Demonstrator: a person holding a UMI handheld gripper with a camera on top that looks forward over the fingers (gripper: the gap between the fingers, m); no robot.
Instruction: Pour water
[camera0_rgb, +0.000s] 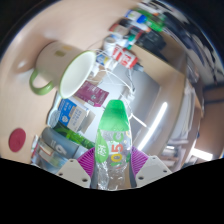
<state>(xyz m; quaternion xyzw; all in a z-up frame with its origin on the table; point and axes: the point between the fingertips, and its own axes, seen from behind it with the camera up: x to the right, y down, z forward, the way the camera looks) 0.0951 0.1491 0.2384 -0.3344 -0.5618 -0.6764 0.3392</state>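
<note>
My gripper (112, 166) is shut on a clear plastic bottle with a green label (112, 135). Both purple pads (86, 163) press on the bottle's sides. The bottle points away from me, tilted toward a light green cup with a white inside (72, 76), and the whole view is rolled to one side. The bottle's far end sits just below the cup's mouth. The cup has a handle (40, 82) and rests on a pale table (35, 50).
Several small bottles and packets (128, 50) are crowded beyond the cup. A blue and white pack (72, 115) lies between the cup and my fingers. A red round thing (16, 138) lies on the table to one side. A shiny metal surface (165, 110) runs along the other side.
</note>
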